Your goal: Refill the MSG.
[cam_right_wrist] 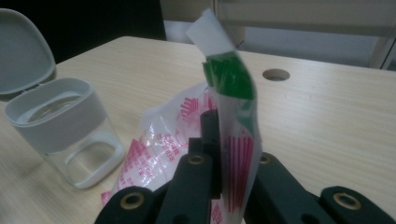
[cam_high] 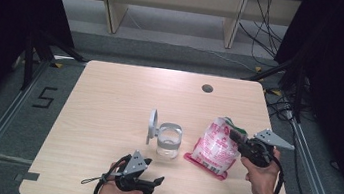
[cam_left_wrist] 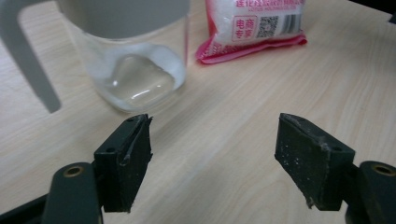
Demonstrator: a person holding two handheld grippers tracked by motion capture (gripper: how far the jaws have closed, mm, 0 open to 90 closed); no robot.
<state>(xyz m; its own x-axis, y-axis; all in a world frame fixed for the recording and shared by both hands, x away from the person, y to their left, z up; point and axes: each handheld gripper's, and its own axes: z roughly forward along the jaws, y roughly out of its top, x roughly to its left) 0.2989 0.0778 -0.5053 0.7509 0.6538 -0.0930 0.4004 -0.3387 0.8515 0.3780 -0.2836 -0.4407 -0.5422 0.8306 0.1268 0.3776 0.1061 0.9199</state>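
Bag [cam_high: 215, 145], pink/white w/ green top, sits at table's [cam_high: 109, 99] right-centre; we've got its upper edge pinched in our right gripper [cam_high: 233, 134], jaws shut tight on the film, bottom seam on the wood. Just beside it, to its left: clear jar [cam_high: 169, 141] w/ grey collar, hinged lid [cam_high: 153, 124] flipped up, mouth unblocked. Our left gripper [cam_high: 156, 181] lies near the front edge, jaws wide apart, nothing betw. them, pointing at jar & bag. Cable hole [cam_high: 207, 88] far back.
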